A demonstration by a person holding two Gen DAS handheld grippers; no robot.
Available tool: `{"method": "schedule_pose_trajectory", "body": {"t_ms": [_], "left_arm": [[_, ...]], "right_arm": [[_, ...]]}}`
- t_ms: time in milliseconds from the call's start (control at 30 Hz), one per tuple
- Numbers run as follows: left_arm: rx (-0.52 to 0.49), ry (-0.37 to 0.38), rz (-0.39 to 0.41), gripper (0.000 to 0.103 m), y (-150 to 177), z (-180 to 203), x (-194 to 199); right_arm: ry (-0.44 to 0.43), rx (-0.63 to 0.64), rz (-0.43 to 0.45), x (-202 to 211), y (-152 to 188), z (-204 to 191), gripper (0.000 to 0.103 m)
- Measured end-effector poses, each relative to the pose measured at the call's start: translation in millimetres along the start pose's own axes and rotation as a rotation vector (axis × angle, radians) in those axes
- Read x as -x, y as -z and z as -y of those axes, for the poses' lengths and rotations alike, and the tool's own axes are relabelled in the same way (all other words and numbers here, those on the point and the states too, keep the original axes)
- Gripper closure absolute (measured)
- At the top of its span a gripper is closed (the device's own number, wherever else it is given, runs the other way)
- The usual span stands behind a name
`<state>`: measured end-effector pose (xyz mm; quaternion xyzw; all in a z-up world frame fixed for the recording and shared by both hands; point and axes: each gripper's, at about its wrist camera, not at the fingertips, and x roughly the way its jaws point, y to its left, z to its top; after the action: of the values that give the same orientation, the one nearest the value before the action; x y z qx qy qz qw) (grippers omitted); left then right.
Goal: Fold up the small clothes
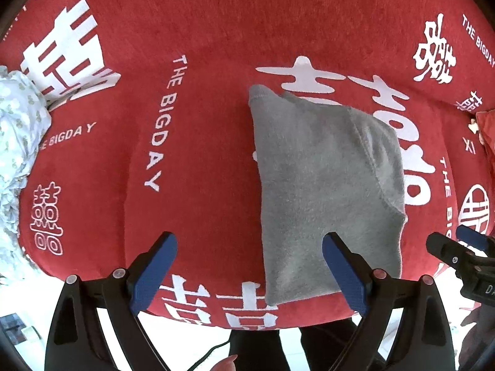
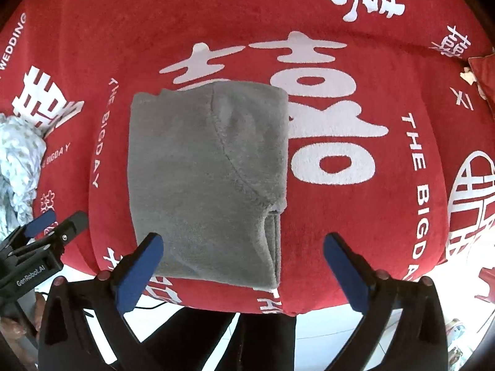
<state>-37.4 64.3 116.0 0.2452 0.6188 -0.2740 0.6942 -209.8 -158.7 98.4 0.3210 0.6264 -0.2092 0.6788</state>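
Observation:
A grey fleece garment [image 1: 321,185] lies folded into a rough rectangle on the red printed cloth [image 1: 201,99]; it also shows in the right wrist view [image 2: 207,179]. My left gripper [image 1: 249,266] is open and empty, hovering over the garment's near left part. My right gripper [image 2: 244,266] is open and empty above the garment's near right corner. The right gripper shows at the right edge of the left wrist view [image 1: 464,247], and the left gripper at the left edge of the right wrist view [image 2: 46,232].
A pale floral cloth [image 1: 15,142] is bunched at the left edge of the red surface, also in the right wrist view [image 2: 18,167]. A red cushion [image 2: 482,71] sits at the far right. White floor and dark trouser legs [image 2: 247,340] lie below the near edge.

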Motion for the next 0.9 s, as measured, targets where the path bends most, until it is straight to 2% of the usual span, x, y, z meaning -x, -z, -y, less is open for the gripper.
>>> {"method": "schedule_pose_trajectory", "body": {"t_ms": [200,900], "left_arm": [[-0.02,-0.021,-0.009,0.008,-1,3,4],[-0.004,-0.04,-0.012,0.008,-3,1,17]], "right_arm": [[0.023,-0.009,-0.012,4,-2,-4,0.0],[0.112,0.036,0.039,29,-7,-15,0.0]]}}
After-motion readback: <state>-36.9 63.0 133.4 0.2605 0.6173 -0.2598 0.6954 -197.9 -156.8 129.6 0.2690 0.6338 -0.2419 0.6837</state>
